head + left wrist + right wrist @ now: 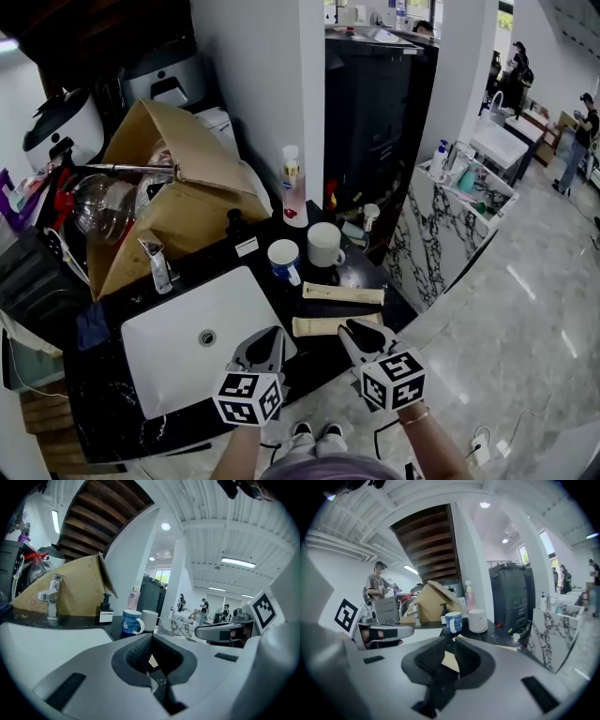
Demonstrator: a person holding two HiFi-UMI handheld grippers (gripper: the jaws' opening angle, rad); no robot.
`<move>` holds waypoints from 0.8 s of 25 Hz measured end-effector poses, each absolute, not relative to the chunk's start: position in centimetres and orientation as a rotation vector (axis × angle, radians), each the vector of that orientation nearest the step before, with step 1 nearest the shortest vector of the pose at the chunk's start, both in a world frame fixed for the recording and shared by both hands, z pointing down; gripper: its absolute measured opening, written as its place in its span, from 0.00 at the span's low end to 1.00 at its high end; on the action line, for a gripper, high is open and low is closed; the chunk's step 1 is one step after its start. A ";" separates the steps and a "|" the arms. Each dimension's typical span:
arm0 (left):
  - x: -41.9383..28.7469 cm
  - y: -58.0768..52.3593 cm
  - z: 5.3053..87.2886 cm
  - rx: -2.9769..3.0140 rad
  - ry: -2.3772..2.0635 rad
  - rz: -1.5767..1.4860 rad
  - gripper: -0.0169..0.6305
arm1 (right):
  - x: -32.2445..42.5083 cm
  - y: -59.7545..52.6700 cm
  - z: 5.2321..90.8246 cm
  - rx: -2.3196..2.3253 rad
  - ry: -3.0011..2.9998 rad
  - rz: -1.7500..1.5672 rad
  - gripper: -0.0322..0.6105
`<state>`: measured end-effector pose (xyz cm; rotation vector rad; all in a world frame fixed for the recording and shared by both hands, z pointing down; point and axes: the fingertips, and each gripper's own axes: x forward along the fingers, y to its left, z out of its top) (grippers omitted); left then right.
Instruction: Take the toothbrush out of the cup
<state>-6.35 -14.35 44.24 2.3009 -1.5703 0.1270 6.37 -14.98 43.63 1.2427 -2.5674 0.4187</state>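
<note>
Two mugs stand side by side on the black counter (314,309), just beyond the far right corner of the white rectangular sink basin (169,356): a blue ceramic mug with a white swirl (283,256) on the left and a plain white mug (323,245) close at its right. Whether a toothbrush stands in either cup we cannot tell from our views. Between us and the mugs lie two long flat cream-coloured packets, the far packet (343,293) and the near packet (319,326), each set crosswise on the counter and a little apart from the other. Our left gripper (275,331) hangs over the near right corner of the basin, beside the near packet's left end, its jaws closed tip to tip and holding nothing. Our right gripper (351,326) hangs over the near packet's right end. Its jaws stand a narrow way apart and press on nothing, and the cream packet shows below through the gap. Beyond the mugs a tall clear bottle of pink liquid (294,187) stands against the white pillar, and a dark pump bottle with a white label (105,610) stands to its left. Farther left, a chrome tap (157,264) rises at the basin's far edge in front of a big brown cardboard box (187,178) that leans over the counter. At the right, the counter ends at a marble-patterned cabinet side (441,234).
</note>
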 end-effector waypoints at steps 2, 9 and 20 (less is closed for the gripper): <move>-5.9 -14.3 44.4 2.310 -1.555 0.136 0.03 | 7.3 -14.7 43.0 1.283 -2.578 0.421 0.13; -4.4 -14.2 44.4 2.336 -1.527 0.156 0.03 | 11.1 -14.0 42.1 1.446 -2.537 0.390 0.06; -2.9 -14.2 43.9 2.372 -1.512 0.156 0.03 | 13.8 -13.1 40.4 1.589 -2.527 0.303 0.05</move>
